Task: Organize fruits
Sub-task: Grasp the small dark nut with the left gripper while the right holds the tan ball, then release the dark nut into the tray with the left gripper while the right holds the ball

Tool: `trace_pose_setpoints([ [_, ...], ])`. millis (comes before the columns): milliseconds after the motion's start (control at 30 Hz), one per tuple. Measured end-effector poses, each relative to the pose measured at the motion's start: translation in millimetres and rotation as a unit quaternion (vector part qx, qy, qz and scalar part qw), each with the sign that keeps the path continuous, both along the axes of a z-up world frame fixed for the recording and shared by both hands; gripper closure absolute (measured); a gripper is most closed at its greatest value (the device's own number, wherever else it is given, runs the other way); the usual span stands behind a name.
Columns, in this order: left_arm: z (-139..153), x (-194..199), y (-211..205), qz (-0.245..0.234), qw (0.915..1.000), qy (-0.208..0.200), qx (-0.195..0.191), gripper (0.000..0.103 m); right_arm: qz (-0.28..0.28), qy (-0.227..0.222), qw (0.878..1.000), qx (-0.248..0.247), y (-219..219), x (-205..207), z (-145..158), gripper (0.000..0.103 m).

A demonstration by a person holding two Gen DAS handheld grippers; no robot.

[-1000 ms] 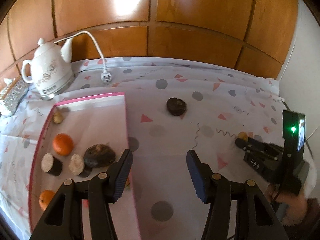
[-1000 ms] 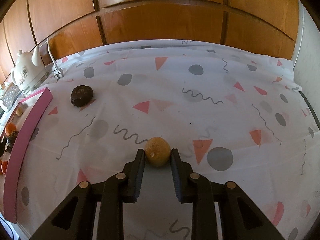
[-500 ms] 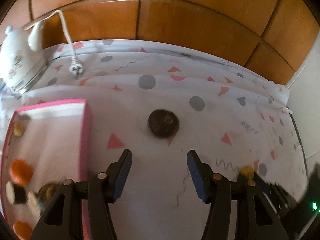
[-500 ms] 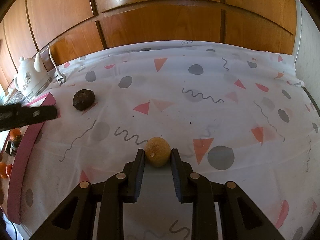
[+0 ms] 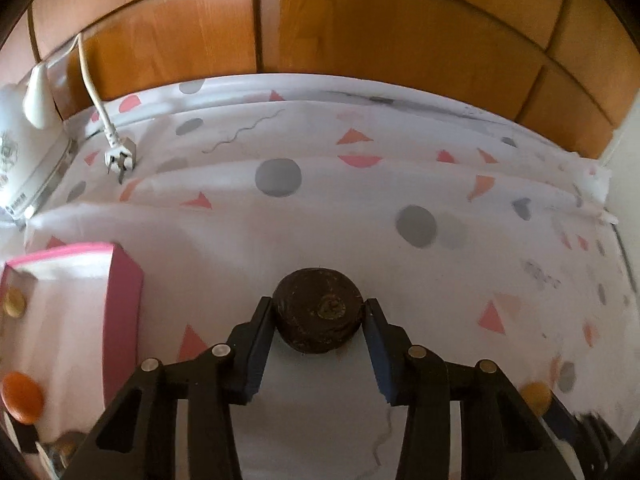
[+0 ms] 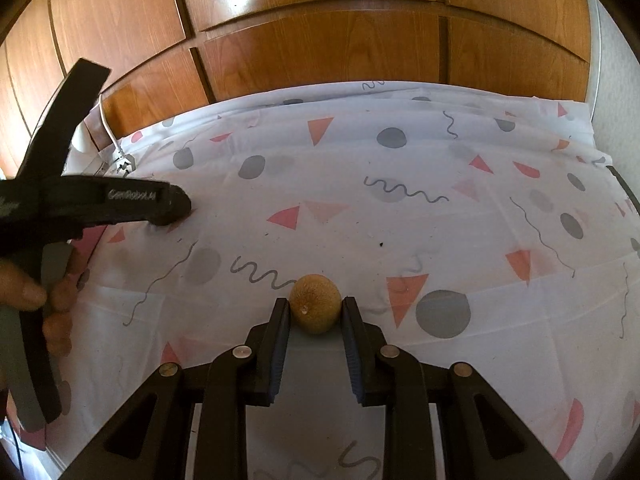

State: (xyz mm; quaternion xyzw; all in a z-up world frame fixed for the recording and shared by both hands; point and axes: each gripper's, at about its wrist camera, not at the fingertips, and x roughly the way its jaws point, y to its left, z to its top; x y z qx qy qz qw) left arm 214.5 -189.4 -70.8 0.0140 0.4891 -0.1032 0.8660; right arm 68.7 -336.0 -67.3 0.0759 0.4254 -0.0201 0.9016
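My left gripper (image 5: 319, 310) has its jaws around a dark brown round fruit (image 5: 318, 314) on the patterned cloth, both pads touching its sides. My right gripper (image 6: 315, 311) is shut on a small tan round fruit (image 6: 315, 308) resting on the cloth. The pink-rimmed tray (image 5: 124, 292) lies at the left of the left wrist view and holds an orange fruit (image 5: 21, 398) and a small tan fruit (image 5: 14, 301). The left gripper's body (image 6: 100, 204) shows at the left of the right wrist view, held by a hand.
A white kettle (image 5: 20, 148) with its cord and plug (image 5: 118, 158) stands at the back left. Wooden panels (image 5: 360, 40) run behind the table. The tan fruit also shows at the lower right of the left wrist view (image 5: 536, 396).
My left gripper has moved forward from over the tray to the dark fruit and closed on it. My right gripper has stayed shut on the tan fruit.
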Motion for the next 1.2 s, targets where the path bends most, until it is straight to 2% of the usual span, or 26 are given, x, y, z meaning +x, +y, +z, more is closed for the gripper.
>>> trace_pose_setpoints([
  [333,31.4,-95.6,17.6,-0.033,0.9981,-0.046,-0.026,0.058,0.0,0.005,1.0,-0.016,4.9,1.7,0.7,0.077],
  [533,50.2,-133.1,39.6,-0.03,0.9964,-0.069,-0.039,0.058,0.0,0.007,1.0,-0.029,7.5,2.6,1.0,0.077],
  [900,60.1,-164.1,91.3,0.005,0.9954,-0.085,-0.045,0.058,0.001,0.012,0.998,-0.059,13.0,4.5,1.9,0.077],
  [1200,54.1,-185.1,151.9,0.061,0.9934,-0.088,-0.04,0.058,0.002,0.016,0.996,-0.082,18.4,6.0,1.8,0.077],
])
